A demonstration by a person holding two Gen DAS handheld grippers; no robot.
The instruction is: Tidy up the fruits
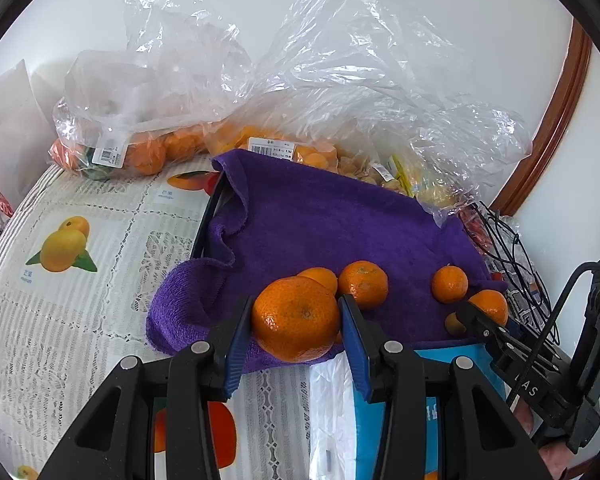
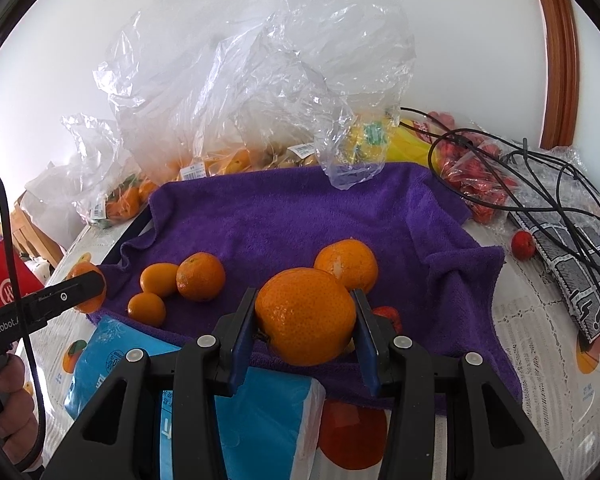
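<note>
A purple towel (image 1: 320, 220) lies over a tray on the table, and it also shows in the right wrist view (image 2: 292, 220). My left gripper (image 1: 296, 320) is shut on a tangerine (image 1: 296, 318) at the towel's near edge. My right gripper (image 2: 305, 322) is shut on another tangerine (image 2: 305, 320); it shows in the left wrist view (image 1: 488, 306) at the right. Loose tangerines (image 1: 363, 284) (image 1: 450, 283) and smaller kumquats (image 2: 159, 278) rest on the towel.
Clear plastic bags of fruit (image 1: 148, 144) (image 2: 228, 160) stand behind the towel against the wall. A blue and white pack (image 2: 236, 412) lies at the towel's near edge. Black cables (image 2: 540, 184) and a bag of red fruit (image 2: 476, 184) lie at the right.
</note>
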